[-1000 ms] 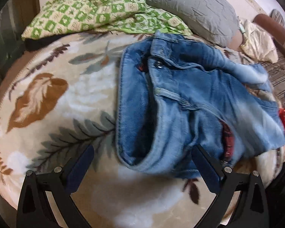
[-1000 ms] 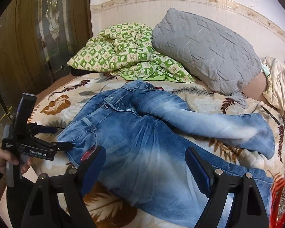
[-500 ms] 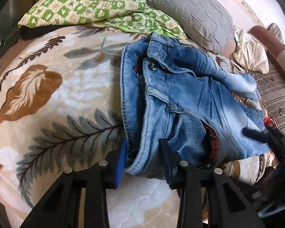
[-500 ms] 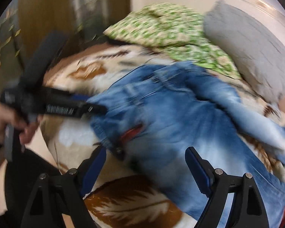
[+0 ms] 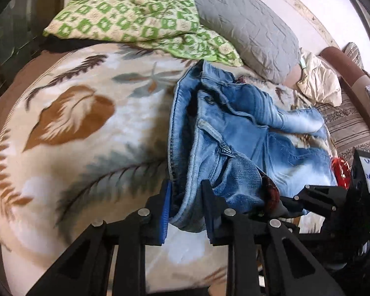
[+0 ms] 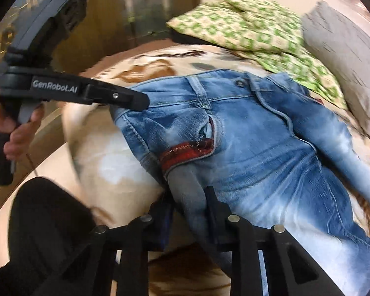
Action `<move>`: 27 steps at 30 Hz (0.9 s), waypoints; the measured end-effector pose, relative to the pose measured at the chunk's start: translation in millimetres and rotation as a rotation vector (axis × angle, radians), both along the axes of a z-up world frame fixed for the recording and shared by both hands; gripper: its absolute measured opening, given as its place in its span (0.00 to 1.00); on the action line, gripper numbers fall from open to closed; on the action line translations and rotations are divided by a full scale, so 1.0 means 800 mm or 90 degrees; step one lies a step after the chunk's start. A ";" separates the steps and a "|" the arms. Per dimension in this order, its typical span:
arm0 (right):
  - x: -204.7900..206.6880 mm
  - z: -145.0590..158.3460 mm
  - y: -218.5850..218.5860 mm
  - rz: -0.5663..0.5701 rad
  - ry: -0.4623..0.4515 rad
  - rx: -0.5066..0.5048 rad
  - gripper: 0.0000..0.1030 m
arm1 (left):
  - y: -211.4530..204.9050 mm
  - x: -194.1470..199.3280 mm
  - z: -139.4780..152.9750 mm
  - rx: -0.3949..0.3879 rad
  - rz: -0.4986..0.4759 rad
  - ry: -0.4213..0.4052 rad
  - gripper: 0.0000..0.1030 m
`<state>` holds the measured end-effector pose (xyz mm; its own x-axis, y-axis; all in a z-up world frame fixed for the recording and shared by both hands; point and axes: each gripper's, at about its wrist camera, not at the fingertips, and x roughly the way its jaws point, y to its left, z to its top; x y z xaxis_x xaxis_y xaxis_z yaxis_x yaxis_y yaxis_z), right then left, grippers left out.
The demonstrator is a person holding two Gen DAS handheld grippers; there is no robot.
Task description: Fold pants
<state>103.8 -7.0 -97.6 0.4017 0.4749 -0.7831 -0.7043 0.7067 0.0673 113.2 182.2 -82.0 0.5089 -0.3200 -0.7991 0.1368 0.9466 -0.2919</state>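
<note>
I had the faded blue denim pants [image 5: 246,133] lying on the bed's cream blanket with brown and grey leaves [image 5: 69,128], centre to right of the left wrist frame, below the green checked quilt [image 5: 135,17] and grey quilted pillow [image 5: 246,27]. My left tongs [image 5: 185,207] were pinched narrow on the waistband edge at lower centre. My right tongs [image 6: 187,204] were clamped on grey pocket lining beside the red trimmed pocket [image 6: 187,151]. One leg lay crossed over the other, but I judged folding barely begun: the legs remained unaligned and every fold was left.
</note>
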 end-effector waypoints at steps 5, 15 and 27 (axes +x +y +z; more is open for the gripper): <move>0.000 -0.023 0.014 -0.015 0.027 -0.028 0.43 | -0.010 -0.001 -0.020 0.057 0.002 0.021 0.40; 0.063 0.078 -0.068 -0.124 -0.095 0.005 0.82 | -0.026 0.091 0.069 0.086 0.006 -0.080 0.90; 0.266 0.051 -0.112 -0.178 -0.058 -0.074 0.82 | -0.105 0.302 0.010 0.124 -0.067 0.011 0.90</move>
<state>317.0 -96.4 -56.7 0.5758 0.2458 -0.7797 -0.4806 0.8733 -0.0796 354.9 98.2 -73.7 0.4668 -0.2096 -0.8592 0.2339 0.9662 -0.1086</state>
